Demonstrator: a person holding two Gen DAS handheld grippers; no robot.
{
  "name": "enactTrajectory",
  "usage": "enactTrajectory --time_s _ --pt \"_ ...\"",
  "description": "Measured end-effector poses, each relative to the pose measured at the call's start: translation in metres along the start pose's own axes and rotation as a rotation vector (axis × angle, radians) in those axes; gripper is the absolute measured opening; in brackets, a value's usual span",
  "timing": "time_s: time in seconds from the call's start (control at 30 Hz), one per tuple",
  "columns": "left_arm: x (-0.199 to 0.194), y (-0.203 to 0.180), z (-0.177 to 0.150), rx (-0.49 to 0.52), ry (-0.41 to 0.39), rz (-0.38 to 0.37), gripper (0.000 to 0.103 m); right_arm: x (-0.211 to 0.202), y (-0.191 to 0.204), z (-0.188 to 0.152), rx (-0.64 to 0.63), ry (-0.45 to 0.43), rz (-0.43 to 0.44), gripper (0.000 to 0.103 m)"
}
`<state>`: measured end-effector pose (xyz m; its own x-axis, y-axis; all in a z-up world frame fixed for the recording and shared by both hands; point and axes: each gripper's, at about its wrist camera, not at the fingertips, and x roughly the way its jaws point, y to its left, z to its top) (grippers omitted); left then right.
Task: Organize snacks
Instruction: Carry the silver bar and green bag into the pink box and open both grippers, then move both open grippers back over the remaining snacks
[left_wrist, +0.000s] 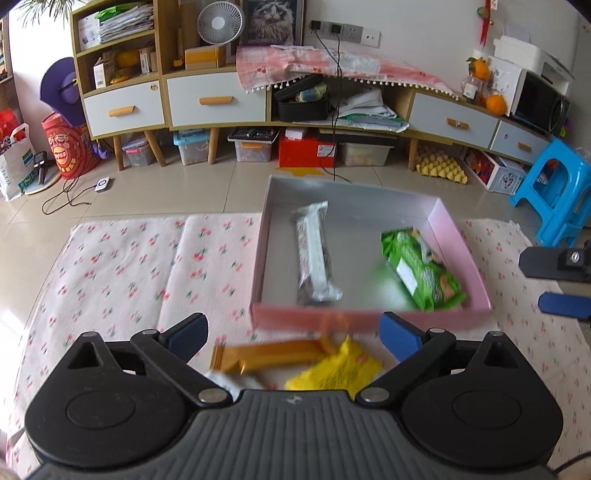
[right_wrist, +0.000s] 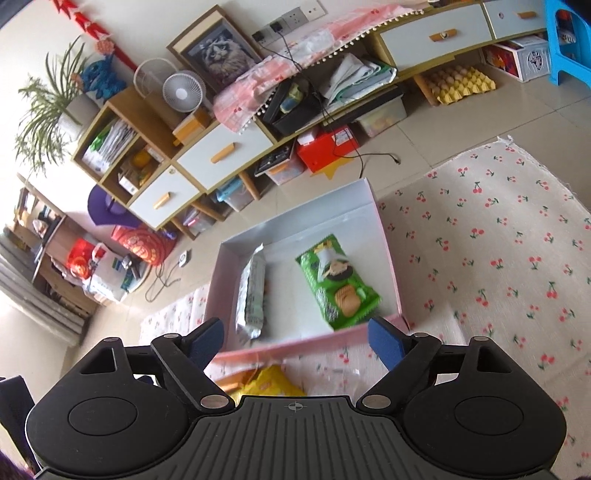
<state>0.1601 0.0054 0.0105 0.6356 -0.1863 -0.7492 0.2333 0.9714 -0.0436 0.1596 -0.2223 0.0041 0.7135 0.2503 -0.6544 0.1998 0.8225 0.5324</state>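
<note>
Crinkly yellow bag (left_wrist: 334, 369) just outside the pink box (left_wrist: 369, 319) looks light and slippery, so pinch its middle with your empty, wide-open left claw (left_wrist: 291, 341).

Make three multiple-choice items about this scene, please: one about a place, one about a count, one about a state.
1. Where does the green snack pack lie?
A. inside the pink box
B. on the cherry-print cloth
C. on the blue stool

2. How many snack packs are inside the box?
A. one
B. two
C. four

3. How does the left gripper stand?
A. shut on the yellow pack
B. shut on nothing
C. open, holding nothing

Answers:
1. A, it rests on the box floor by the right wall.
2. B, only the green pack and the long silver pack lie there.
3. C, its blue pads stand wide apart, and the yellow pack lies on the cloth below them.
</note>
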Motion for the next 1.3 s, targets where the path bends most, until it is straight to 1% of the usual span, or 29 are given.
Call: enactTrajectory --time_s 0.13,0.3,0.43,0.5,0.53,0.6,0.63,0.7,0.8,0.9,0.97,1.07,1.17,1.23,1.27,1.3 --pt "-0.008 0.003 -0.012 0.008 0.014 -0.001 0.101 -0.01 0.003 -0.013 -0.02 0.017 -0.011 0.087" --pt "-0.019 0.004 -0.029 0.028 0.01 -0.006 0.102 -0.018 0.005 -0.028 -0.055 0.032 -0.037 0.088" --pt "-0.023 0.005 -0.043 0.026 0.021 -0.023 0.102 -0.018 0.001 -0.043 -0.07 0.053 -0.056 0.088" --pt "-0.025 0.005 -0.048 0.038 0.013 -0.032 0.102 -0.017 -0.004 -0.052 -0.074 0.063 -0.068 0.088" --pt "-0.028 0.007 -0.057 0.053 0.004 -0.035 0.102 -0.016 -0.006 -0.057 -0.084 0.071 -0.068 0.088" --pt "-0.029 0.008 -0.063 0.068 0.022 -0.028 0.102 -0.011 -0.007 -0.063 -0.116 0.119 -0.108 0.088" --pt "-0.031 0.009 -0.065 0.069 0.036 -0.039 0.102 -0.009 -0.006 -0.066 -0.139 0.136 -0.128 0.088" --pt "-0.035 0.011 -0.069 0.067 0.045 -0.068 0.102 -0.008 -0.006 -0.073 -0.175 0.138 -0.129 0.088" --pt "-0.039 0.014 -0.076 0.087 0.05 -0.08 0.102 -0.006 -0.004 -0.082 -0.215 0.159 -0.137 0.088" --pt "-0.044 0.011 -0.089 0.129 0.059 -0.083 0.101 -0.002 -0.005 -0.089 -0.215 0.181 -0.145 0.088" --pt "-0.046 0.012 -0.097 0.136 0.076 -0.097 0.1 -0.001 -0.004 -0.092 -0.202 0.194 -0.15 0.088" --pt "-0.047 0.014 -0.102 0.135 0.106 -0.131 0.096 0.003 -0.004 -0.094 -0.194 0.204 -0.159 0.088" --pt "-0.048 0.012 -0.108 0.149 0.129 -0.169 0.089 0.008 -0.003 -0.095 -0.196 0.208 -0.178 0.088" --pt "-0.048 0.007 -0.112 0.17 0.149 -0.197 0.079 0.012 -0.004 -0.095 -0.184 0.213 -0.188 0.088" --pt "-0.048 0.005 -0.114 0.182 0.16 -0.212 0.077 0.014 -0.004 -0.095 -0.175 0.218 -0.189 0.088" --pt "-0.047 0.002 -0.116 0.194 0.168 -0.224 0.073 0.016 -0.004 -0.095 -0.166 0.222 -0.19 0.088"
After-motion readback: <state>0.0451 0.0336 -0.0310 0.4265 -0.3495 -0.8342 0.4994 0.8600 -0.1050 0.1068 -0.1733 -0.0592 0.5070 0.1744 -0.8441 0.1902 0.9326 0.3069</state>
